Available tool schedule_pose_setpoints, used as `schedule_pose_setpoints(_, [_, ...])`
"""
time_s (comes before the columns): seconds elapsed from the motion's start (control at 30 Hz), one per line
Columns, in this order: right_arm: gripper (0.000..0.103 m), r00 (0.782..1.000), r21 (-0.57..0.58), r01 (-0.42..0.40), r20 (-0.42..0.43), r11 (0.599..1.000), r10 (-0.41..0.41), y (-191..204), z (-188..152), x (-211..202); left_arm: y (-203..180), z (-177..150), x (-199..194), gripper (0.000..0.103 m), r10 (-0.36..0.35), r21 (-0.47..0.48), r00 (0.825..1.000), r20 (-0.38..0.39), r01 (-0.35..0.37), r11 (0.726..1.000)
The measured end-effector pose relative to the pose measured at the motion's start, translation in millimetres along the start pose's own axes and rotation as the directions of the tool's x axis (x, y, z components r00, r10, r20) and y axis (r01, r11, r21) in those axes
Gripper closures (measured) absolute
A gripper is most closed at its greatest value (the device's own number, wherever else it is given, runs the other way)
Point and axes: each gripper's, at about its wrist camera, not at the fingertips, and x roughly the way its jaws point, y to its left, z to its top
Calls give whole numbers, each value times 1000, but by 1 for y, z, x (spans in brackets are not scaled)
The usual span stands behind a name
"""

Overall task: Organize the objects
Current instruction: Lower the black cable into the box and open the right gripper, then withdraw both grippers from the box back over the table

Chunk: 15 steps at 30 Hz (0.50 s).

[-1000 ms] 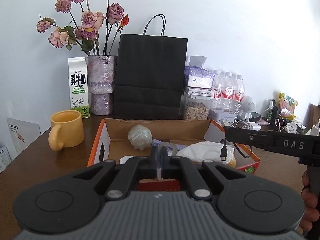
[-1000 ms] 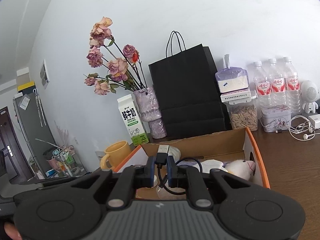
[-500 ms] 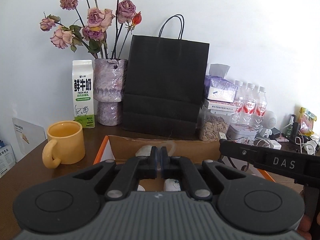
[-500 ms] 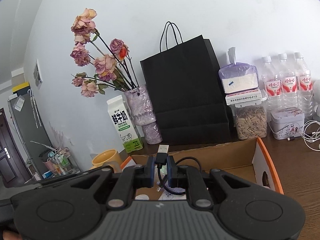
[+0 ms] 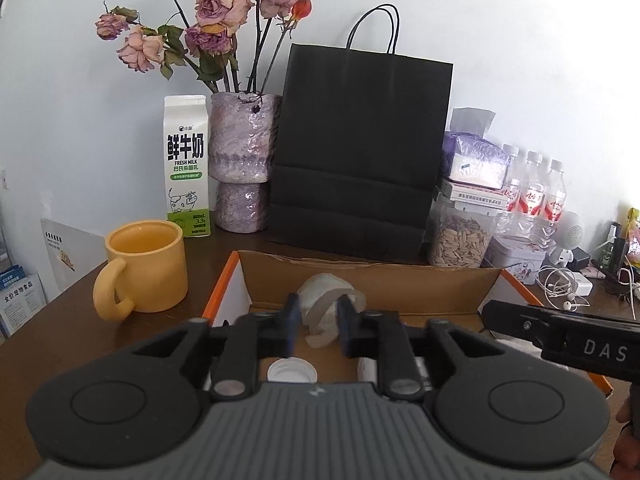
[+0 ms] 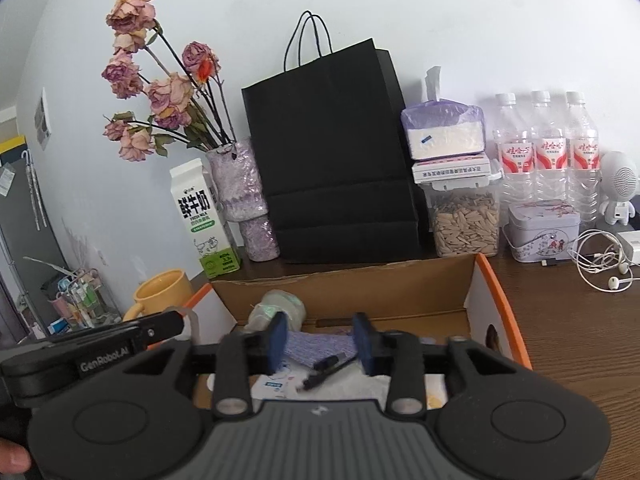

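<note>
An orange-edged cardboard box [image 5: 400, 280] [image 6: 360, 288] lies below both grippers. My left gripper [image 5: 318, 320] hovers over its left half with its jaws opening. A clear curved strip [image 5: 326, 310] hangs loose between its fingers, in front of a whitish wrapped ball [image 5: 320, 286]. My right gripper [image 6: 320, 340] hovers over the middle of the box, its jaws also opening, with nothing between the pads. A black USB cable [image 6: 324, 368] lies just under it on a purple patterned cloth [image 6: 316, 346] and white tissue. A white round lid [image 5: 292, 372] sits on the box floor.
A yellow mug [image 5: 144, 264] stands left of the box. Along the wall behind are a milk carton [image 5: 187, 164], a vase of dried roses [image 5: 244, 160], a black paper bag [image 5: 360, 152], a jar of seeds [image 5: 460, 240], water bottles [image 6: 552, 152], a tin [image 6: 544, 228] and earphones [image 6: 600, 264].
Both grippers moved forward over the box and went from shut to open. The right one let go of the black cable, which now lies in the box. The left released the clear strip.
</note>
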Motion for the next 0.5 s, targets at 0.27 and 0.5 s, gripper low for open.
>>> schedule_pose_setpoints(0.27, [0, 995, 6, 104, -9, 995, -104, -11, -1, 3, 0, 0, -2, 0, 51, -2, 998, 23, -51, 999])
schedule_pose_setpoints(0.5, [0, 995, -16, 95, -27, 995, -96, -7, -3, 4, 0, -1, -1, 0, 51, -2, 999, 14, -51, 999])
